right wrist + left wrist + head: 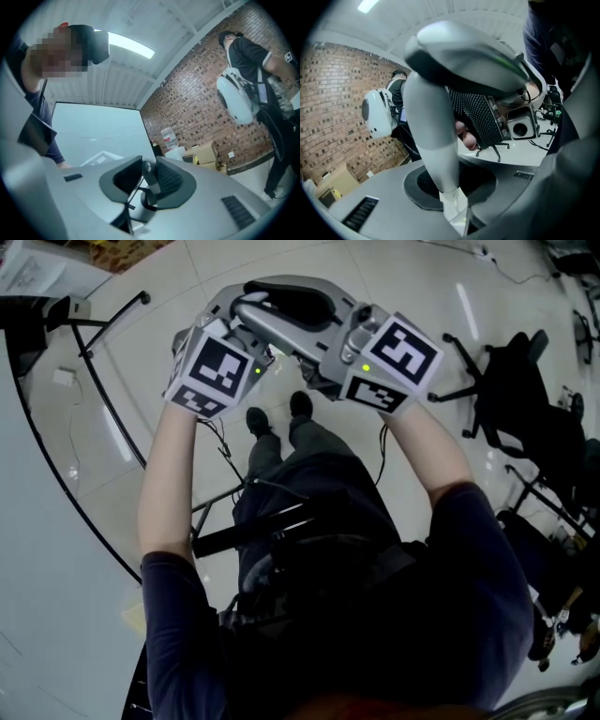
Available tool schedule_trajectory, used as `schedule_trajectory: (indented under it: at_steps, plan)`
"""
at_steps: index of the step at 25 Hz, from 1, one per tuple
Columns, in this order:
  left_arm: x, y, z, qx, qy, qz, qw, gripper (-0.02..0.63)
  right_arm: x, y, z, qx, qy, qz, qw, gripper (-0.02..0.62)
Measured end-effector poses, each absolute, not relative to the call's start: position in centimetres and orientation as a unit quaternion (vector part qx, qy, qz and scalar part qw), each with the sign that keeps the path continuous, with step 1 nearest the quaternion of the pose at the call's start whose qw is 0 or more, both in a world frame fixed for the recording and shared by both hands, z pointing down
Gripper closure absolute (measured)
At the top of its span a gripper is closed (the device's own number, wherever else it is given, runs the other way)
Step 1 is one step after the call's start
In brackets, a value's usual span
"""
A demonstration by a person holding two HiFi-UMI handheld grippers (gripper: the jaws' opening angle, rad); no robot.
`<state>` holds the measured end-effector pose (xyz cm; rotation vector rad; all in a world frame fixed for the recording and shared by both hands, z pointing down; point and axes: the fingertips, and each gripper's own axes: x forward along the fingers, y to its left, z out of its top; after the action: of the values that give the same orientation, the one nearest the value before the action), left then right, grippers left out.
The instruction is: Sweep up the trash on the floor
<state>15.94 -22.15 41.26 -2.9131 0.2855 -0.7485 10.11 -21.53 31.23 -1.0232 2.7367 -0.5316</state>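
Note:
In the head view both grippers are held up close under the camera, above the person's legs. My left gripper (230, 334) carries its marker cube at the left and my right gripper (333, 334) carries its cube at the right, and they almost touch. In the left gripper view a thick grey pole (429, 126) stands between the jaws of my left gripper (457, 206), which is shut on its pale lower end. In the right gripper view my right gripper (147, 183) is shut on a thin grey rod (149, 176) with a black clip. I see no trash in any view.
The glossy pale floor (394, 277) lies far below, with the person's shoes (258, 418) on it. A black office chair (516, 399) stands at the right, black stand legs (103, 329) at the left. A person with a white backpack (236, 101) stands by a brick wall (328, 108) with cardboard boxes (204, 152).

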Motion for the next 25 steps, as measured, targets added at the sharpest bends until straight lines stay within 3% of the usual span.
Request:
schedule_trajectory:
  at_steps: [9, 25]
  plan:
    - [10.1, -20.3, 32.7, -0.95, 0.205, -0.22, 0.076, 0.548, 5.3, -19.1, 21.9, -0.212, 0.95, -0.185, 0.133, 0.485]
    - [-6.4, -6.2, 36.6, -0.927, 0.302, -0.217, 0.037, 0.544, -10.2, -4.7, 26.5, -0.242, 0.932, -0.243, 0.114, 0.485]
